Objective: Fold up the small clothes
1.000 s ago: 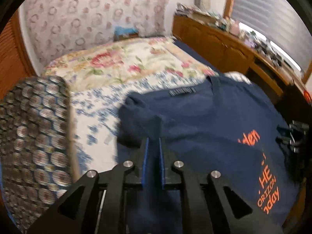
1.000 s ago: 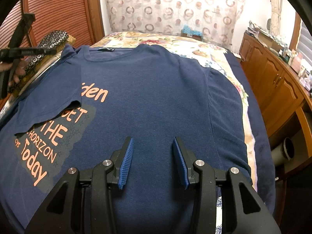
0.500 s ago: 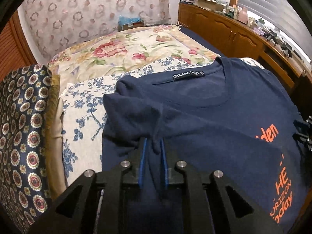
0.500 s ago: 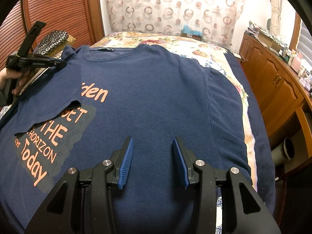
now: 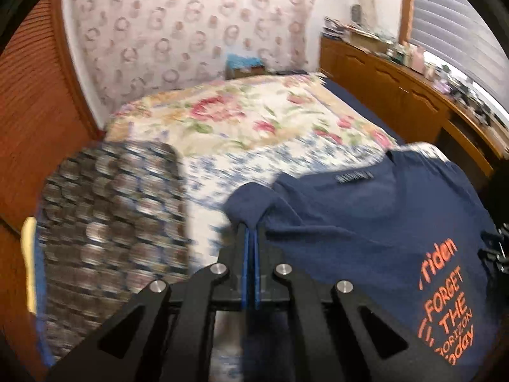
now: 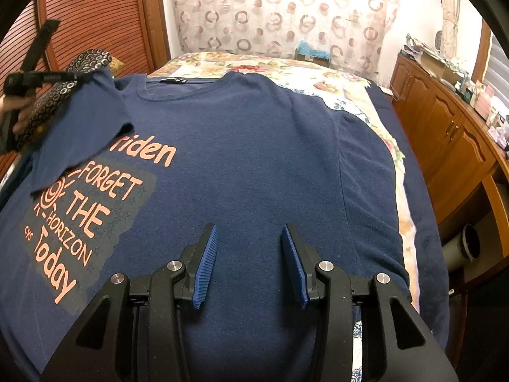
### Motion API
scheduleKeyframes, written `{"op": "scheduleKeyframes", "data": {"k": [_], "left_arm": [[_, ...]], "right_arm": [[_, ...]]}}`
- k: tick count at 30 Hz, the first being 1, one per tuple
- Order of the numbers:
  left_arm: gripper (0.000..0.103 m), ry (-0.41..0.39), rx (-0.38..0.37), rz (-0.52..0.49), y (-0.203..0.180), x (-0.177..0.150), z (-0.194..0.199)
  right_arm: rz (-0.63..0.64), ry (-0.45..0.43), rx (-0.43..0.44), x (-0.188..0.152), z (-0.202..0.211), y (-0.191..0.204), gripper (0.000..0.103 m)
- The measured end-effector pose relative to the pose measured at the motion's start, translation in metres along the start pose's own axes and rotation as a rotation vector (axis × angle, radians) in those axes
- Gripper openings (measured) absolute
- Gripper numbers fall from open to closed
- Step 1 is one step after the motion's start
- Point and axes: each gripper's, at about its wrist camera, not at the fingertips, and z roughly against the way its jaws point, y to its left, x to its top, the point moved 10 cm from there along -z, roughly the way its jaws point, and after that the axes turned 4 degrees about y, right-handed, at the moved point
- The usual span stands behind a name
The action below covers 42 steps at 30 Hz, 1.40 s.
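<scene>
A navy T-shirt (image 6: pixel 248 159) with orange lettering lies face up on the bed, neckline at the far end. Its left sleeve (image 6: pixel 86 133) is folded in over the print. My left gripper (image 5: pixel 249 232) is shut on that sleeve's shoulder fabric (image 5: pixel 251 203); it also shows at the left edge of the right wrist view (image 6: pixel 76 78), held by a hand. My right gripper (image 6: pixel 248 238) is open and empty, hovering over the shirt's lower middle. The shirt also shows in the left wrist view (image 5: pixel 366 222).
The bed carries a floral cover (image 5: pixel 254 117) and a blue-patterned sheet (image 5: pixel 286 162). A dark circle-patterned cushion (image 5: pixel 108 232) lies at the left, by a slatted wooden door (image 6: pixel 101 16). A cluttered wooden dresser (image 6: pixel 451 133) runs along the right. A grey pipe (image 6: pixel 461 245) lies below the bed's right edge.
My left gripper has swung outward to the left with the sleeve fabric in it, so more of the orange print shows. The right gripper has not moved.
</scene>
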Motion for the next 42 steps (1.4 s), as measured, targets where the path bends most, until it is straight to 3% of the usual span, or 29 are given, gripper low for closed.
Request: {"op": "scheduleKeyframes", "data": {"k": [6,14,20,26,30,36,42], "left_arm": [[0.0,-0.012,0.002,0.024,0.025,0.004,0.011],[0.004,-0.064,-0.004,-0.049,0.005,-0.006,0.04],[0.009,-0.074,-0.081,-0.093,-0.031,-0.038,0.066],[0.01,0.01,-0.152,-0.114,-0.073,-0.092,0.053],[0.011,0.062,-0.14,-0.144,-0.092,-0.117,0.037],[0.011,0.098,-0.126,-0.162,-0.1,-0.129,0.023],[0.011,0.063,-0.152,-0.155,-0.106,-0.132,0.024]], "right_arm": [[0.0,-0.001,0.0,0.0,0.0,0.0,0.042],[0.0,-0.001,0.0,0.0,0.0,-0.001,0.043],[0.001,-0.002,0.0,0.0,-0.001,-0.001,0.043],[0.001,-0.003,0.0,-0.001,-0.001,-0.001,0.043],[0.001,-0.003,0.0,-0.001,-0.001,-0.002,0.043],[0.001,-0.003,0.0,-0.001,-0.001,-0.002,0.044],[0.001,-0.004,0.0,-0.001,-0.001,-0.002,0.044]]}}
